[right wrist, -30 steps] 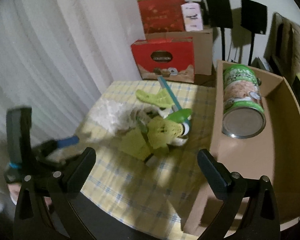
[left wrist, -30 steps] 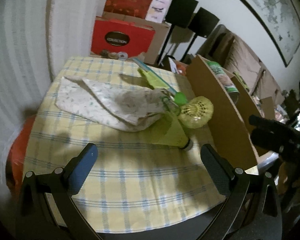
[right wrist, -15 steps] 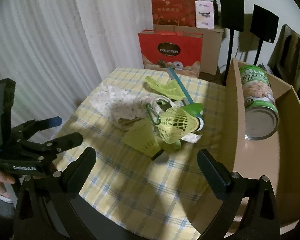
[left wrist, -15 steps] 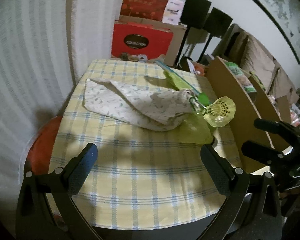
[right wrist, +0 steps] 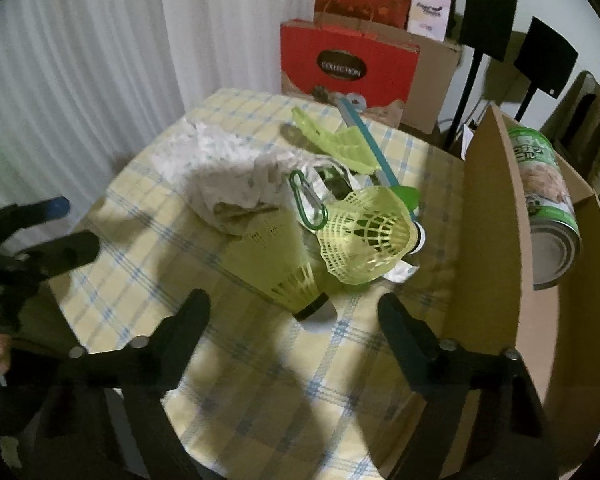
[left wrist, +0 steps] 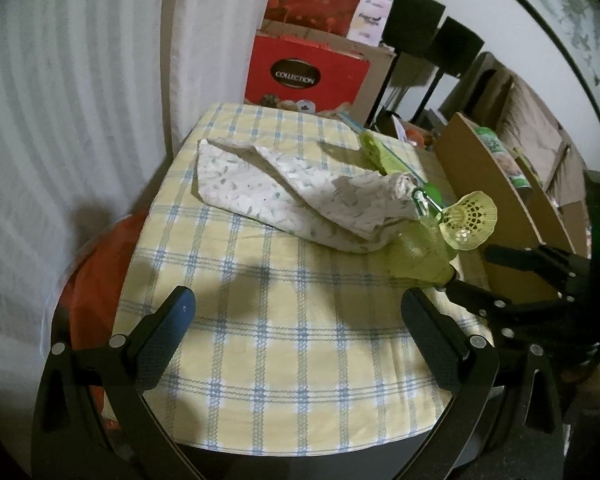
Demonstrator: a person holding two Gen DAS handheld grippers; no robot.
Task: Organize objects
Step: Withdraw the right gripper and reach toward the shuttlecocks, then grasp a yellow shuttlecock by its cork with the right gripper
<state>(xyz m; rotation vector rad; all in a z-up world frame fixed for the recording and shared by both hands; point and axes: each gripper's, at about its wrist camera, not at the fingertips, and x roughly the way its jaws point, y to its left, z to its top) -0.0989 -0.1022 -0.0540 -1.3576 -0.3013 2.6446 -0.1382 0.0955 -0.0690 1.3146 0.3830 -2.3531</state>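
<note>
Checked cloth (right wrist: 260, 380) covers the table under both grippers. Right gripper (right wrist: 294, 310) has just been closing its jaws but stays open, its fingers on either side of the shuttlecock (right wrist: 284, 268), not touching. Left gripper (left wrist: 298, 312) is wide open, holding nothing.

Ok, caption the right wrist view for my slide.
Right hand-held gripper, jaws just narrowed but empty, nears a yellow-green shuttlecock on the checked tablecloth beside a cardboard box.

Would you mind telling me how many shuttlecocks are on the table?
2: one shuttlecock lies nearest the right gripper, the other shuttlecock rests just behind it, beside the carabiner. More could hide under the cloth.
</note>
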